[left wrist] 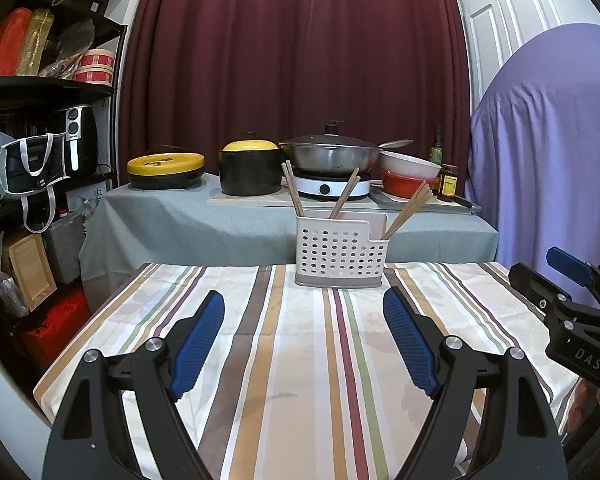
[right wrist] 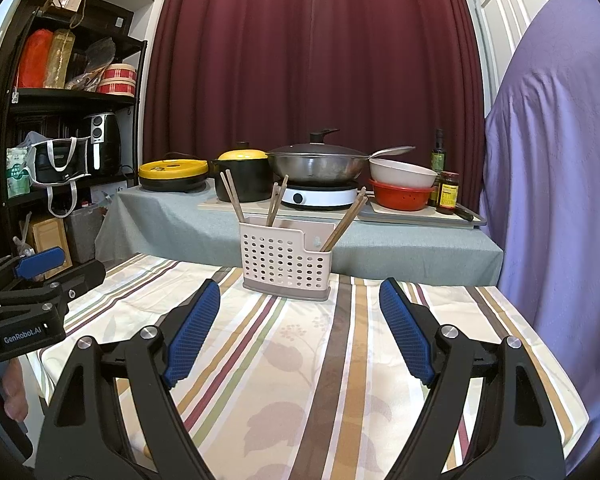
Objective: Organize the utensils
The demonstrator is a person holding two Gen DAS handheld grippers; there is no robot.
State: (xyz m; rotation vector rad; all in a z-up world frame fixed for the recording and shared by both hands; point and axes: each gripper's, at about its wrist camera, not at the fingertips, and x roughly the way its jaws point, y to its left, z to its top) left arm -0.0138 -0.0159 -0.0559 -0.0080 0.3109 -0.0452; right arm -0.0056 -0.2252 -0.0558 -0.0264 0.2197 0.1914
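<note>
A white perforated utensil holder [left wrist: 340,252] stands at the far middle of the striped table; it also shows in the right wrist view [right wrist: 286,258]. Several wooden chopsticks [left wrist: 342,194] stick up out of its compartments, also seen in the right wrist view [right wrist: 342,222]. My left gripper [left wrist: 304,304] is open and empty, held back from the holder over the cloth. My right gripper [right wrist: 300,294] is open and empty, also short of the holder. The right gripper shows at the right edge of the left wrist view [left wrist: 540,276], and the left gripper at the left edge of the right wrist view [right wrist: 60,270].
The striped tablecloth [left wrist: 292,360] covers the table. Behind it a grey-covered counter [left wrist: 180,216] carries a yellow-lidded pan [left wrist: 165,168], a black pot [left wrist: 250,170], a wok on a cooker [left wrist: 330,156], bowls [left wrist: 410,174] and bottles. Shelves [left wrist: 40,92] stand left, a purple-draped object [left wrist: 548,152] right.
</note>
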